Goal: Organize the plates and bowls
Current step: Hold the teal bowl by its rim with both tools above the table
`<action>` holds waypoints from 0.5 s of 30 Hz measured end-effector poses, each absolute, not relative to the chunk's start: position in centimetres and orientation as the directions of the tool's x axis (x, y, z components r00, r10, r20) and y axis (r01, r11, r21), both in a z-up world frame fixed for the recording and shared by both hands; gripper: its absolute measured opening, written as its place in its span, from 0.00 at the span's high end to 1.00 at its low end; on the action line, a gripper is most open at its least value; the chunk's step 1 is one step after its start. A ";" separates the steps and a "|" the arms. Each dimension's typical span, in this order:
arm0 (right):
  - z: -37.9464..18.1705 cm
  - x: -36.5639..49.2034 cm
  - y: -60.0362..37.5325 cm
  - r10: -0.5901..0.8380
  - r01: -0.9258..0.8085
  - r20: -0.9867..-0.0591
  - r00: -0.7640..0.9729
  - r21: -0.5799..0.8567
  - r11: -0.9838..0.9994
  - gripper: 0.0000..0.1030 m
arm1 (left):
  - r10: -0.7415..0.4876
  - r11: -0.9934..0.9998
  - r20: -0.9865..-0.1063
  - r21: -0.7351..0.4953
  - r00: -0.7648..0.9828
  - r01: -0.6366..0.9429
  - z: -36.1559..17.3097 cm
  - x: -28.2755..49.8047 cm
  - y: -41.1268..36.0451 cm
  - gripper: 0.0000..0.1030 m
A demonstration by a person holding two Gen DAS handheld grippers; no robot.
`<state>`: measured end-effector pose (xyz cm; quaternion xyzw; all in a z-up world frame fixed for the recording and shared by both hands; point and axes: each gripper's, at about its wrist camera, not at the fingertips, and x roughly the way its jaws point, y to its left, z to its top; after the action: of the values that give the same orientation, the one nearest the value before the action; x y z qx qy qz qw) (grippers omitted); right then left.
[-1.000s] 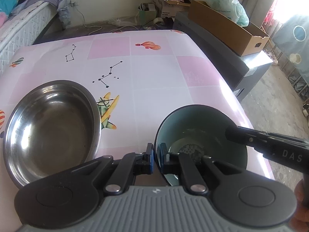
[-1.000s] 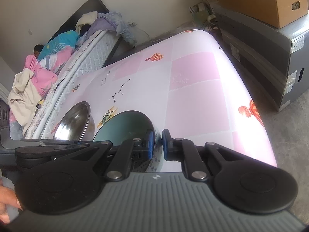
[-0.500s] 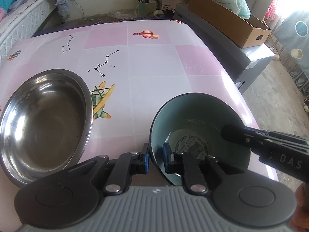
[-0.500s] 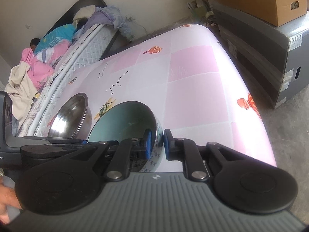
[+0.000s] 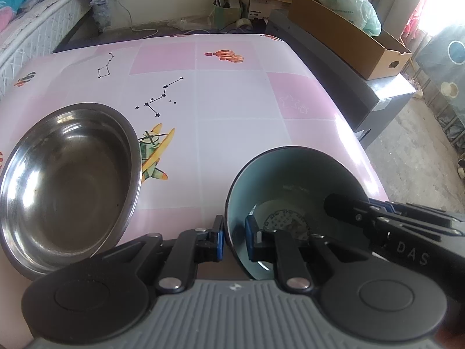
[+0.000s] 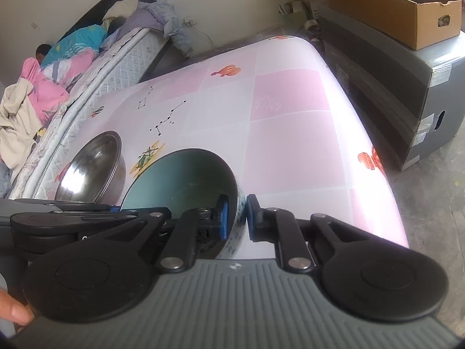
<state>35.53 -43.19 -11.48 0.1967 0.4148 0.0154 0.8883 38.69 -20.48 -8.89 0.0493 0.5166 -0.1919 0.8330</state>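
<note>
A teal ceramic bowl (image 5: 293,186) with a patterned bottom sits at the near right of the pink table; it also shows in the right wrist view (image 6: 183,174). My left gripper (image 5: 232,240) straddles the bowl's near-left rim, with a visible gap between each pad and the rim. My right gripper (image 6: 236,218) straddles its right rim, one finger inside and one outside, with a small gap too. It enters the left wrist view (image 5: 377,218) from the right. A large steel bowl (image 5: 66,180) stands empty to the left, seen also in the right wrist view (image 6: 93,165).
The pink patterned table (image 5: 232,99) drops off close on the right. A grey cabinet (image 6: 392,87) with a cardboard box (image 6: 401,8) stands beyond that edge. A bed (image 6: 72,67) with bedding runs along the left.
Both grippers' jaws have opened a little around the teal bowl's rim. The bowl has come down from a tilted, lifted pose and sits lower on the table.
</note>
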 end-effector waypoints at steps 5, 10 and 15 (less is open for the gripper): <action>-11.2 35.6 -43.5 0.192 0.140 -0.730 0.656 0.368 0.919 0.89 | -0.275 0.923 -0.878 -0.126 0.391 0.364 -8.8 38.7 -20.3 0.85; -11.0 35.6 -43.6 0.193 0.142 -0.730 0.655 0.370 0.918 0.90 | -0.285 0.921 -0.876 -0.138 0.390 0.364 -8.6 38.6 -20.1 0.85; -10.8 35.5 -43.5 0.196 0.144 -0.728 0.657 0.377 0.915 0.90 | -0.295 0.923 -0.873 -0.155 0.389 0.351 -8.4 38.7 -19.9 0.85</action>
<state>35.50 -43.47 -10.81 0.2059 0.4137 0.0146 0.8867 38.70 -19.89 -8.40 0.0272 0.5174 -0.1940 0.8330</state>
